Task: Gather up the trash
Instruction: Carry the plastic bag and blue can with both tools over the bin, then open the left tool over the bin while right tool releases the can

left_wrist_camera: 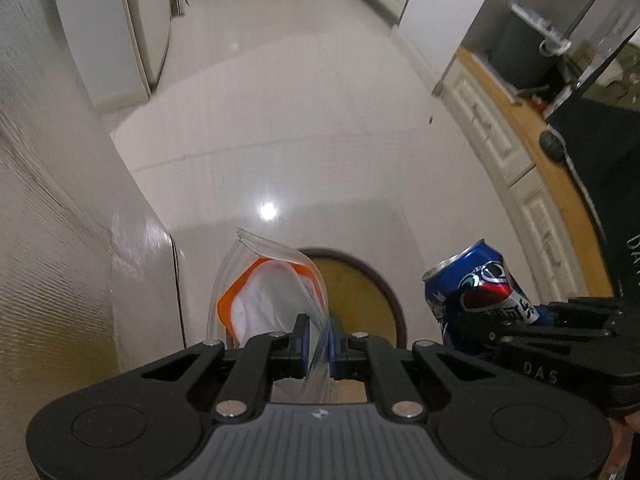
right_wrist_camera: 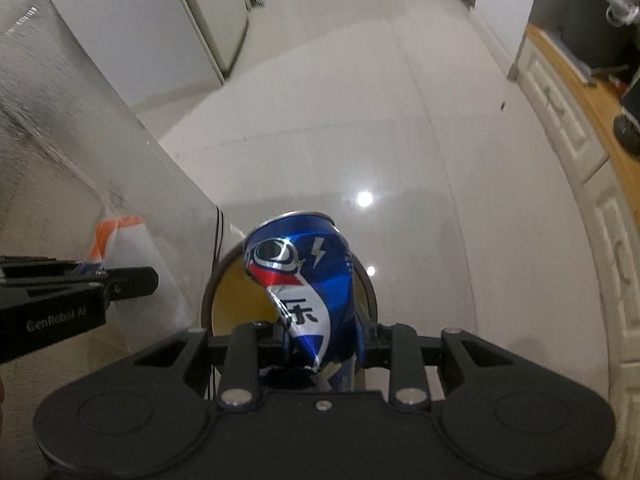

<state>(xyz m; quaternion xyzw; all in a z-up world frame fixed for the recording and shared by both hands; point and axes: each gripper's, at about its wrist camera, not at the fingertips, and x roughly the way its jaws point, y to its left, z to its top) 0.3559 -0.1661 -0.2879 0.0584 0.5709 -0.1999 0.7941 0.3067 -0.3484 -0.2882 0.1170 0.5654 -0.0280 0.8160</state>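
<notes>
Glossy white tiled floor [left_wrist_camera: 280,120] ahead of tongs; white cabinet [left_wrist_camera: 492,128] with wooden countertop [left_wrist_camera: 532,128] right; textured wall [left_wrist_camera: 48,200] left.

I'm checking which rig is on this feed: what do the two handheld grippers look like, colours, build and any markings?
Both are matte black two-finger units with angular linkage arms, silver pivot pins and round recessed discs on the body. The left gripper has blue finger pads and a grey ribbed panel with a small emblem; its side reads "GenRobot.AI". The right gripper has an all-black body with one centre screw. No sleeves or cables are clearly visible.
</notes>
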